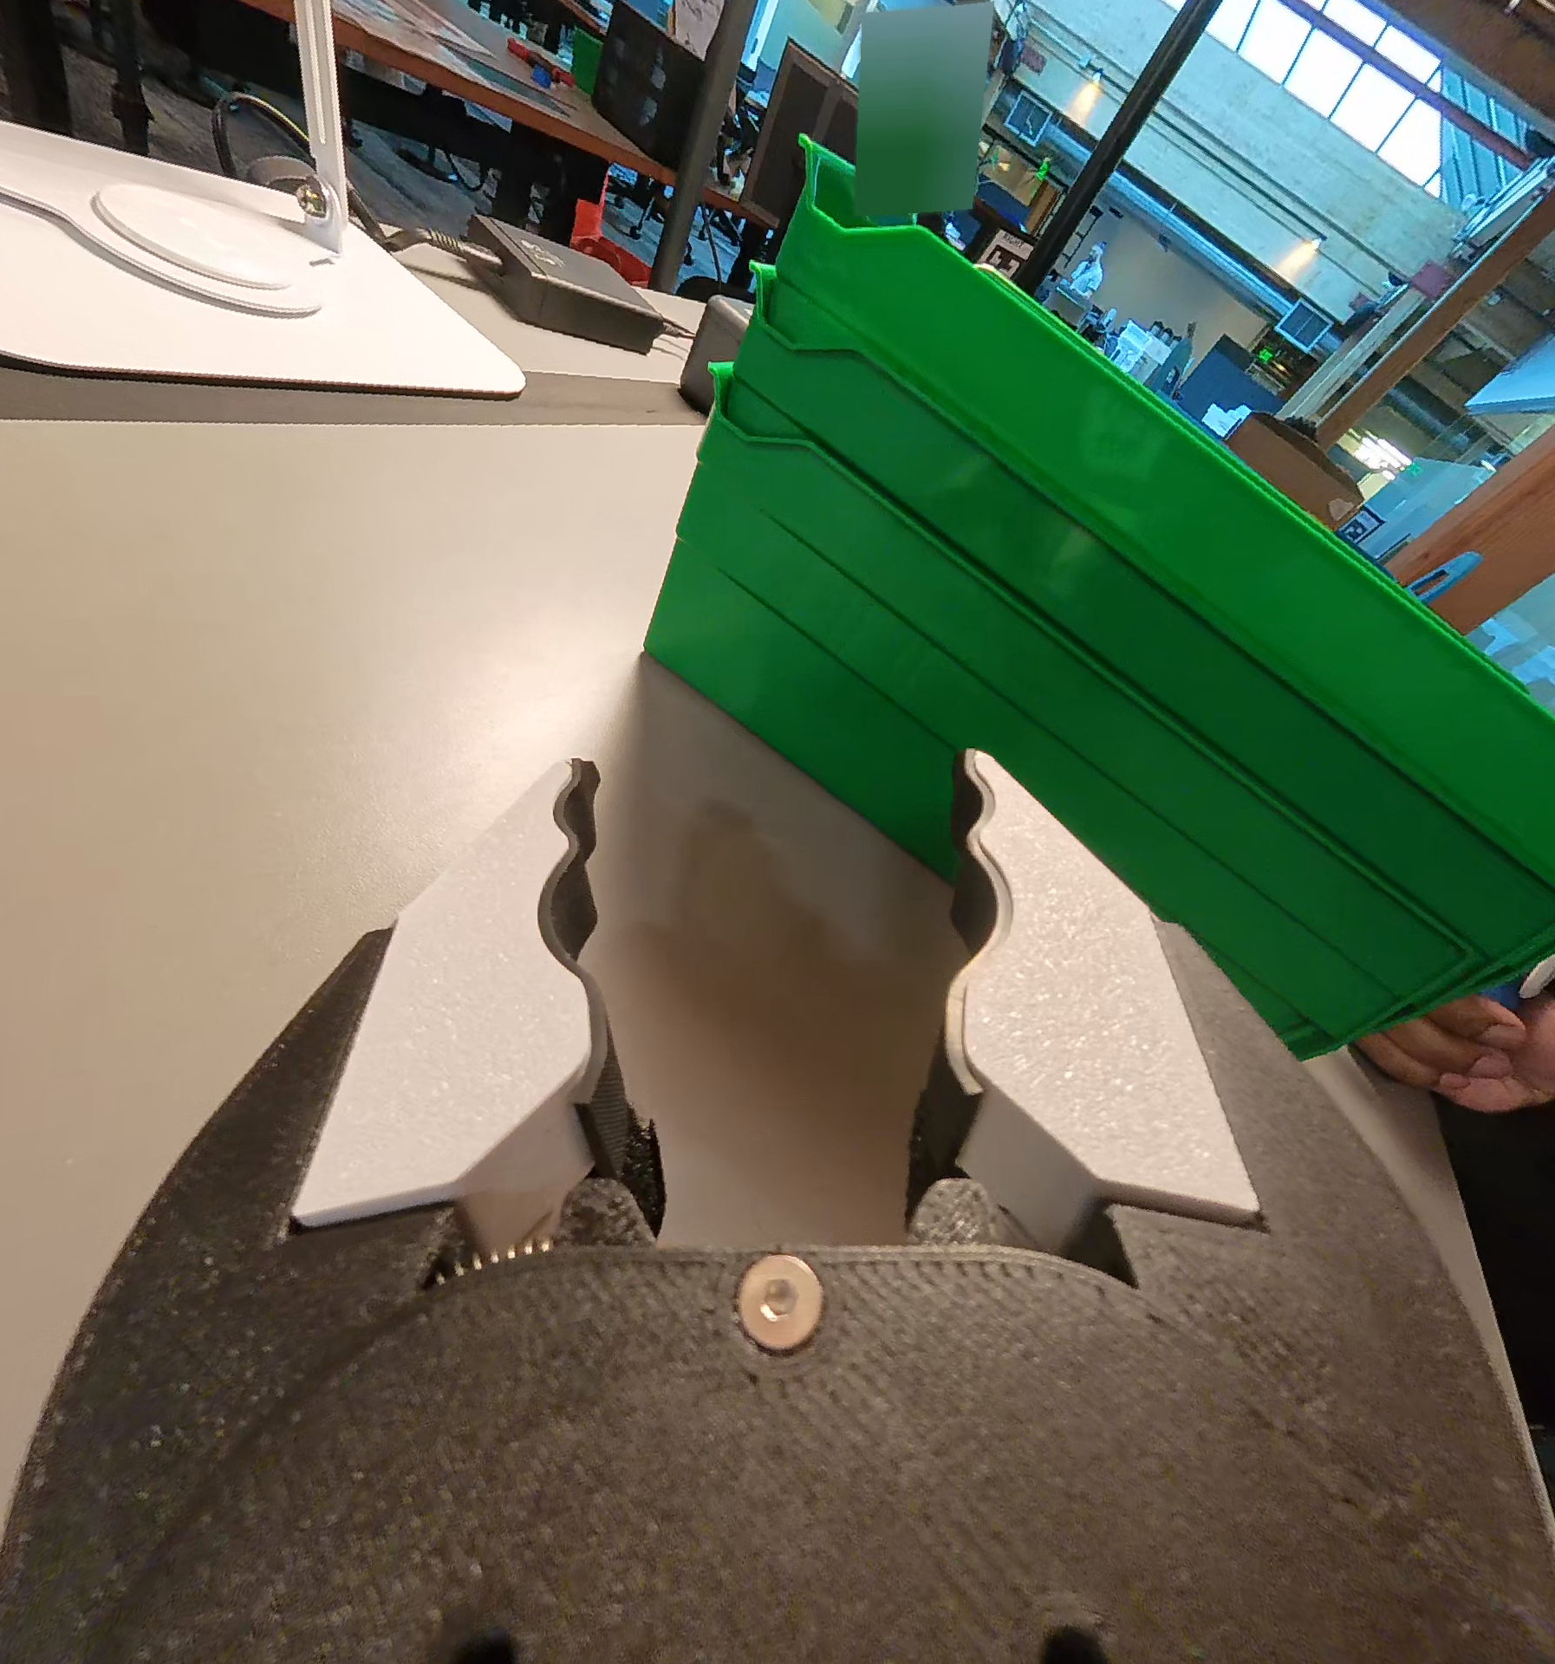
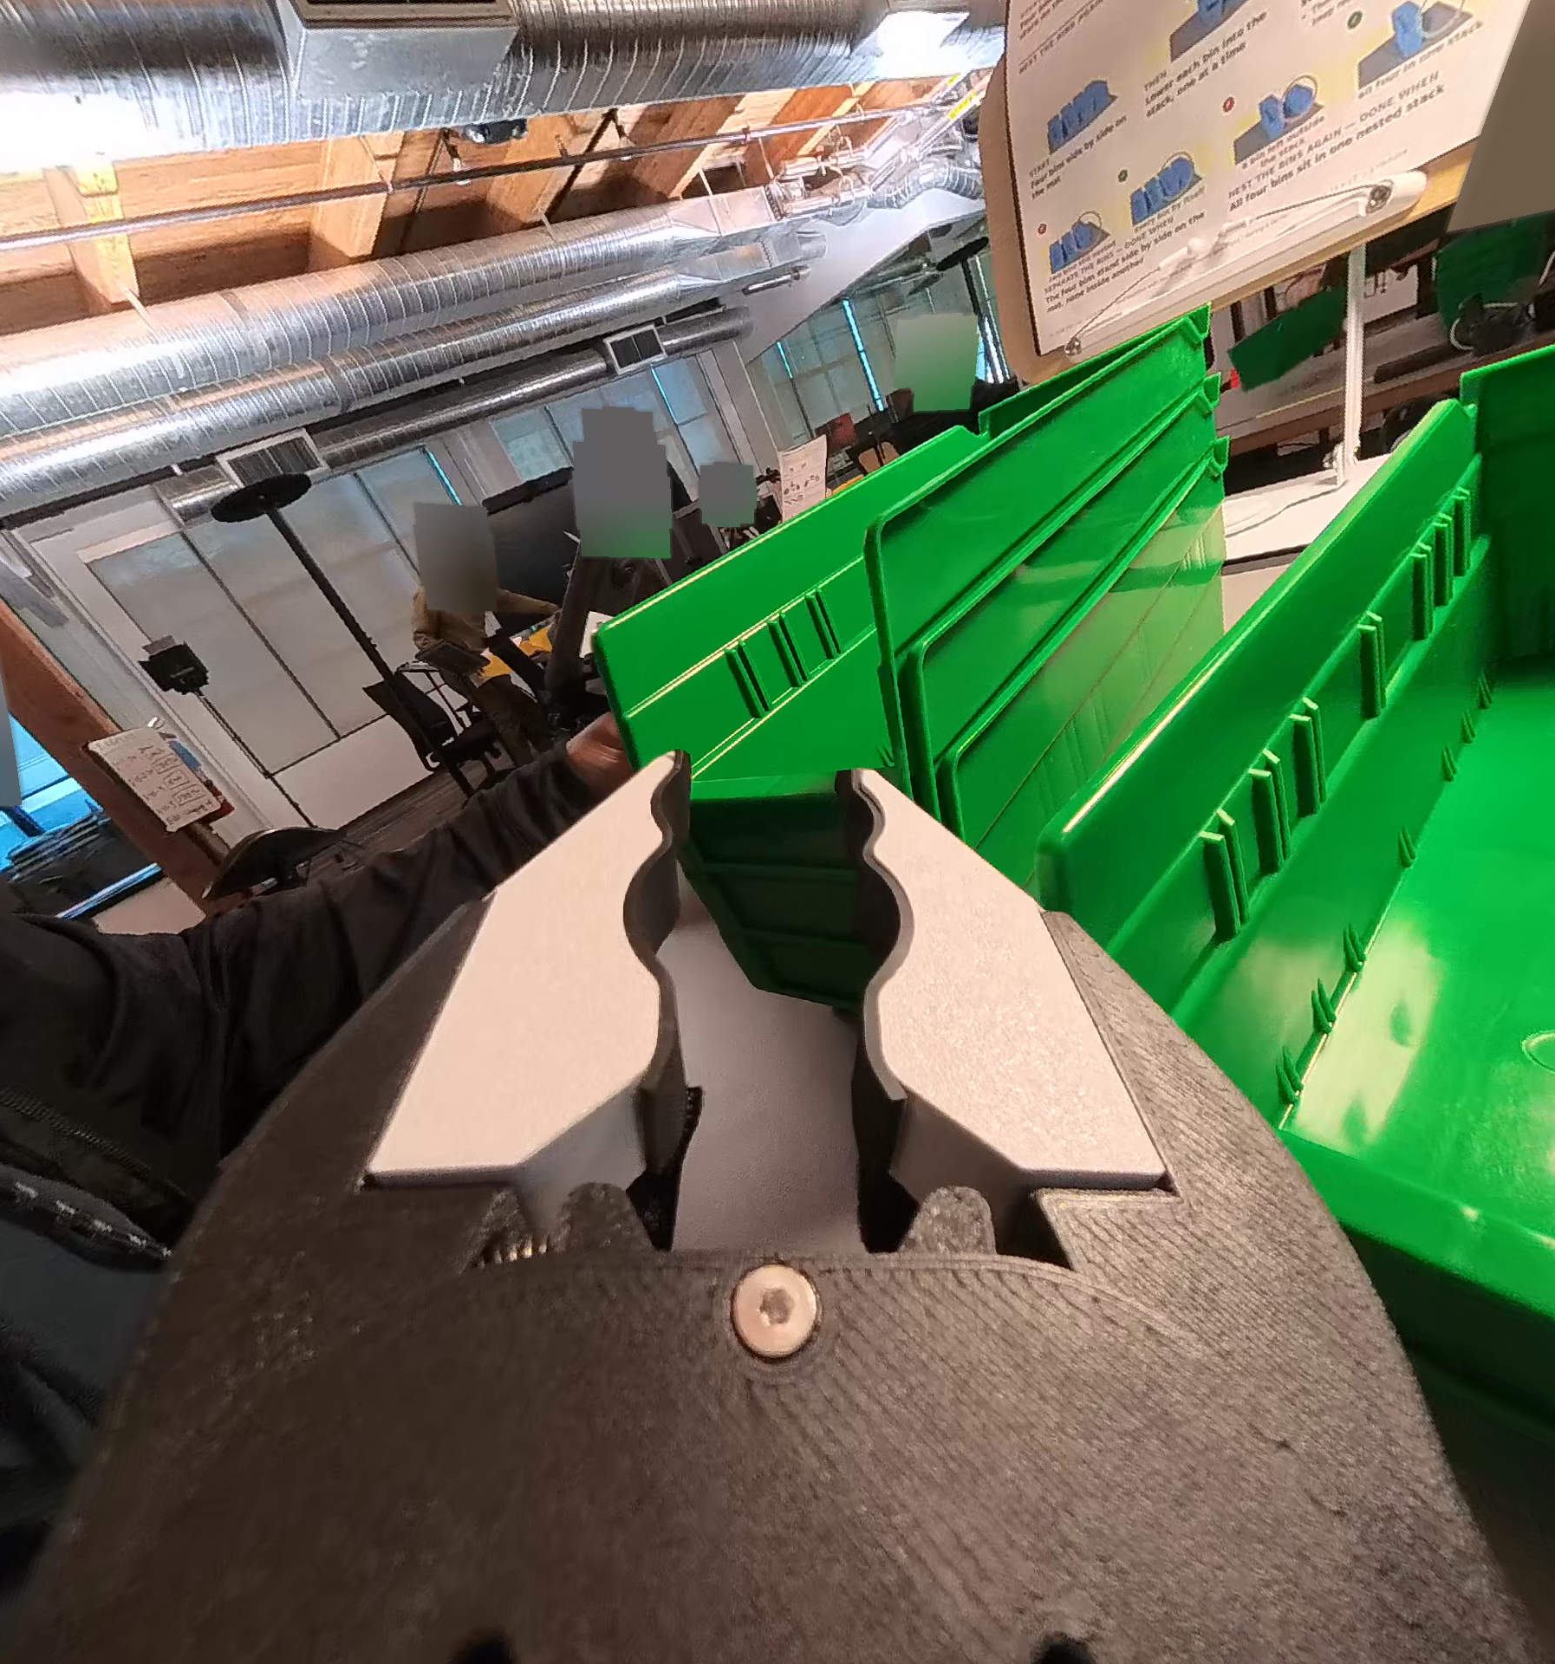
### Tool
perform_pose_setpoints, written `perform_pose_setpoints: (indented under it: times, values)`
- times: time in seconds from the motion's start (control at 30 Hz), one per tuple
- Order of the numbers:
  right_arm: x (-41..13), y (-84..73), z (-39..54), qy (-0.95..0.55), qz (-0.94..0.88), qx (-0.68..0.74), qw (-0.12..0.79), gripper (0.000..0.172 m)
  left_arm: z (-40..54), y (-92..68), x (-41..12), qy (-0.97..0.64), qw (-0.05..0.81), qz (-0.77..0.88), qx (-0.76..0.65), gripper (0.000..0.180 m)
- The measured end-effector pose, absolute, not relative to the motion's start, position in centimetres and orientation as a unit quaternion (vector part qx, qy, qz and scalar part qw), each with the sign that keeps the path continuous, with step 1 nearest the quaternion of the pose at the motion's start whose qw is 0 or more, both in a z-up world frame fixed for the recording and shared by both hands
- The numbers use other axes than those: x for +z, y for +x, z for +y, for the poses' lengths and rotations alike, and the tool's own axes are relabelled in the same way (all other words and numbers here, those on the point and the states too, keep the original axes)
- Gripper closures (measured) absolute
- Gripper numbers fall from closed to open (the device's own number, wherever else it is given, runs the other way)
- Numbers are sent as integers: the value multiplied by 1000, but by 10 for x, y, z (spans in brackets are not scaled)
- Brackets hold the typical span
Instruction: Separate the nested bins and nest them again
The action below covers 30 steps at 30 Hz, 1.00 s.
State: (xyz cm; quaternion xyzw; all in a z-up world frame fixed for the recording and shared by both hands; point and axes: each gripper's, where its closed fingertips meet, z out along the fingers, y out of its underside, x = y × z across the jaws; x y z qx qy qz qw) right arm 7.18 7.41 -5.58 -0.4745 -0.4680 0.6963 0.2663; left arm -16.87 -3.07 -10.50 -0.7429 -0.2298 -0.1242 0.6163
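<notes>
Right wrist view: jaws clamp the green nested stack (image 2: 756,882), contact hidden; left gripper (image 1: 778,792) jaws apart, empty.

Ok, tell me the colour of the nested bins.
Bright green, all of them. The stack shows best in the left wrist view.

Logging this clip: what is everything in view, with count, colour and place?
nested bins: three, green, tilted stack on the table
loose bin: one, green, right of stack
table: one, grey
mat: one, white, far left
box: one, black, beside mat
instruction sheet: one, white, behind bins
left gripper: grey, jaws open, empty
right gripper: grey, jaws closed on the stack's end
hand: one, at stack's near end
</notes>
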Motion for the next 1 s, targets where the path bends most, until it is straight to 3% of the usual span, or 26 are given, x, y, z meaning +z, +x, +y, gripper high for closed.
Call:
perform_pose_setpoints:
  times: [0.73,0.87,1.0]
  values:
    - [-53,73,77,-474,-463,690,293,129,-47,-166,-100,-716,635,-266,-115,104]
    - [-49,78,82,-476,-461,663,349,107,-53,-155,-100,-714,637,-270,-109,104]
    - [-41,82,95,-494,-426,664,365,102,-56,-144,-100,-715,636,-271,-103,104]
